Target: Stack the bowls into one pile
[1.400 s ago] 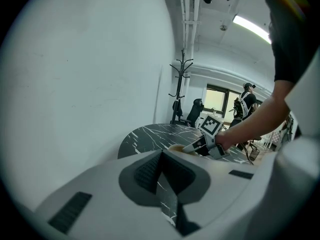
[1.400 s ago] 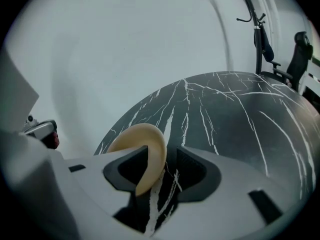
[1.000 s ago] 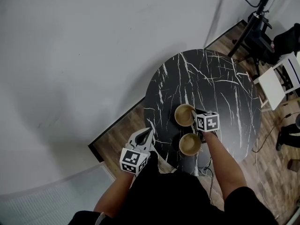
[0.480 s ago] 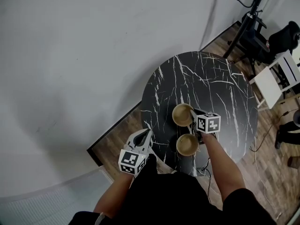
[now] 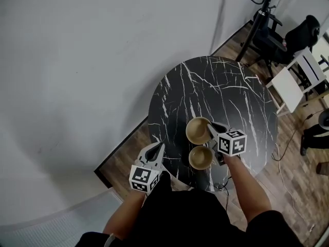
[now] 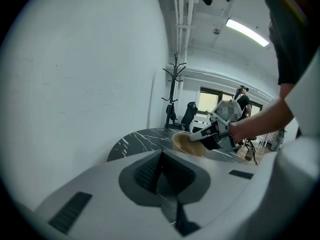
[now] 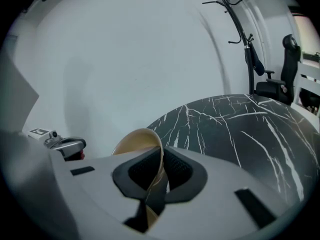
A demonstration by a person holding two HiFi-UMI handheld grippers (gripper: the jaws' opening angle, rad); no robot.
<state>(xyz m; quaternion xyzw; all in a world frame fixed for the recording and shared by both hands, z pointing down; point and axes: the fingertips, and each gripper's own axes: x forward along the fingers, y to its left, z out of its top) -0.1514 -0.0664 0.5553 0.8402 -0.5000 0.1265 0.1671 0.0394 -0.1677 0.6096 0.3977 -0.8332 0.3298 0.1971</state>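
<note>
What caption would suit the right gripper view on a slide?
Right gripper, jaws just closed, pinches the rim of a tan bowl; black marble table beyond.

You're in a black short-sleeved top [image 5: 195,215]. Your left tongs [image 5: 158,147] and right tongs [image 5: 212,128]: pale grey shells, dark ribbed pads [image 6: 145,171], each with a white cube [image 5: 144,178] of black square markers.

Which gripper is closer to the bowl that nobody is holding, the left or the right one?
Right. The right gripper is just beside the free bowl, its fingers clamped on the other bowl's rim. The left gripper sits farther off, by the table's edge.
</note>
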